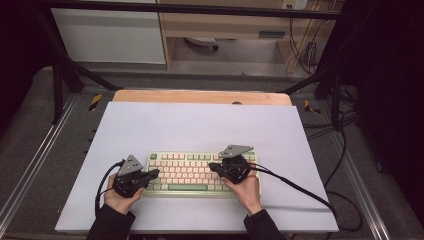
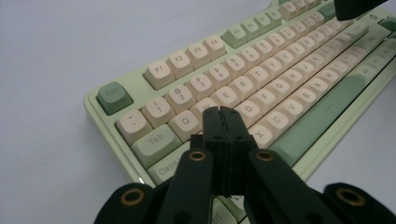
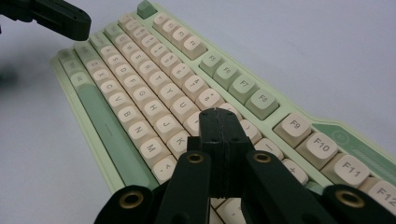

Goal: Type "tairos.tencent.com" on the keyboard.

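Note:
A pale green keyboard (image 1: 197,172) with cream and green keycaps lies on the white sheet near the front of the table. My left gripper (image 1: 154,173) is shut, with its tip over the keyboard's left end; in the left gripper view (image 2: 220,111) the closed jaws hover above the keys next to Q and A. My right gripper (image 1: 213,166) is shut too, pointing left over the keyboard's right half. In the right gripper view (image 3: 218,113) its jaws sit above the keys near K and L. The keyboard (image 3: 140,93) stretches away, and the other gripper's tip (image 3: 70,21) shows at top left.
The white sheet (image 1: 200,125) covers a wooden table (image 1: 200,96) with open room behind and beside the keyboard. Black cables (image 1: 300,190) trail from both grippers. A metal frame, shelving and floor cables lie beyond the table.

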Tool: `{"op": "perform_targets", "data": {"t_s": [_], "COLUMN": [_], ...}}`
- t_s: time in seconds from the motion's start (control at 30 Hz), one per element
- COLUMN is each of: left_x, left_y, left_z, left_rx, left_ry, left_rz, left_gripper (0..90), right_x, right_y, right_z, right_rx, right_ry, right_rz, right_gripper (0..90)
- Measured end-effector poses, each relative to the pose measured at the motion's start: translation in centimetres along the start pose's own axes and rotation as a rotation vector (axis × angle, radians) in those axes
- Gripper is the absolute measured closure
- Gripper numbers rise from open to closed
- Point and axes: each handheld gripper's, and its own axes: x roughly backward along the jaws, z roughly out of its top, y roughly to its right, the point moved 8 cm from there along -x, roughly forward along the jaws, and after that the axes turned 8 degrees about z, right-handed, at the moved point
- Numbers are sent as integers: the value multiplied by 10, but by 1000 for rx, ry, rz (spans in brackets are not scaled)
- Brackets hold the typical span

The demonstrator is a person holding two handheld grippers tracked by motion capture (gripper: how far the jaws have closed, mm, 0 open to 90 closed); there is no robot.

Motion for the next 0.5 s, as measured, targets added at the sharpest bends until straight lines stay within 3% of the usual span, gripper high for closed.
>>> {"op": "perform_targets", "data": {"t_s": [0.5], "left_x": [-2], "left_y": [9], "left_z": [8], "left_rx": [-17], "left_ry": [2], "left_rz": [-11], "left_gripper": [900], "right_x": [26], "right_y": [2], "right_z": [-7], "right_rx": [-7], "right_ry": [13], "right_rz": [6], "right_gripper": [900]}}
